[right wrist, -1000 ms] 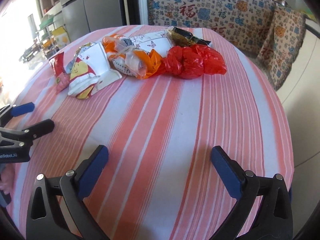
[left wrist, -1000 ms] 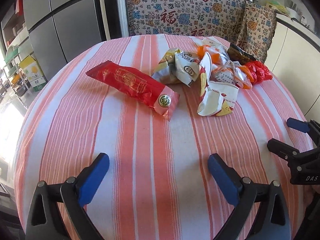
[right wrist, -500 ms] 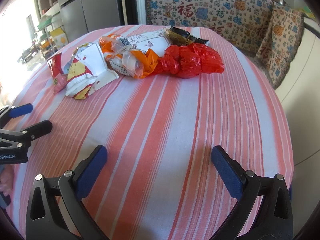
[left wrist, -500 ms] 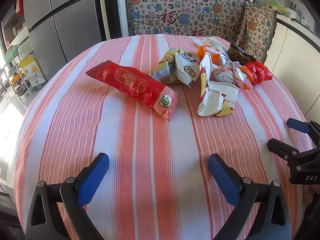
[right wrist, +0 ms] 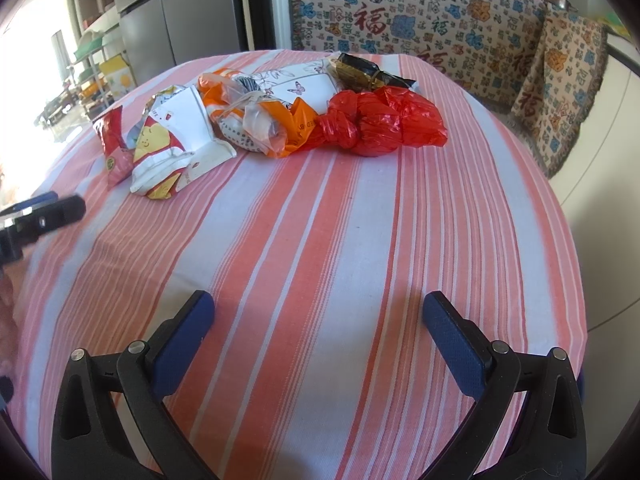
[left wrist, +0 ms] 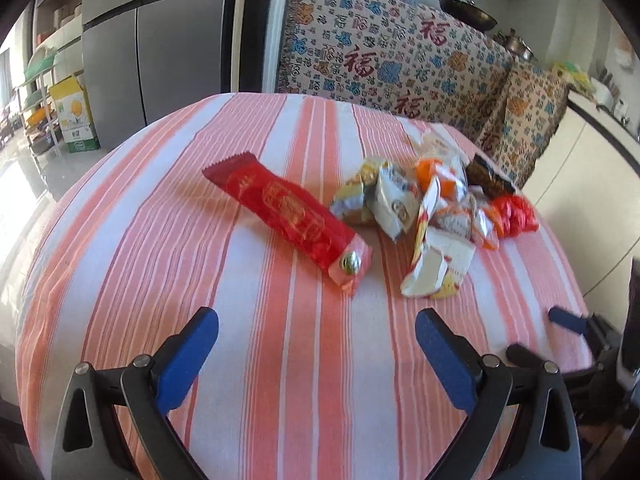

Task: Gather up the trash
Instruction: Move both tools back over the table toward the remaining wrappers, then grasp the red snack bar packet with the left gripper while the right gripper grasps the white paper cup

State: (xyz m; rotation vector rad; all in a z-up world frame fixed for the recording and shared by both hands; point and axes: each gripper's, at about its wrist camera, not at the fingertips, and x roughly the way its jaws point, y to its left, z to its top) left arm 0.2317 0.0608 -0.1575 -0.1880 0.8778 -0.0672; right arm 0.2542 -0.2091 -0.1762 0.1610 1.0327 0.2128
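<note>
A loose pile of crumpled snack wrappers (right wrist: 248,120) lies on the far half of the round table under its pink-and-white striped cloth (left wrist: 280,360). A long red foil packet with gold print (left wrist: 288,220) sits at the pile's left end, a knotted red plastic bag (right wrist: 380,124) at its right, and a dark brown wrapper (right wrist: 368,74) behind the bag. The left gripper (left wrist: 316,344) and right gripper (right wrist: 318,322) both hover over bare cloth, jaws spread wide and empty. Compared with half a second ago, the left view has tilted upward, showing more of the patterned blanket (left wrist: 400,64); the trash lies unmoved. Two grippers, one red bag and one red packet are visible.
</note>
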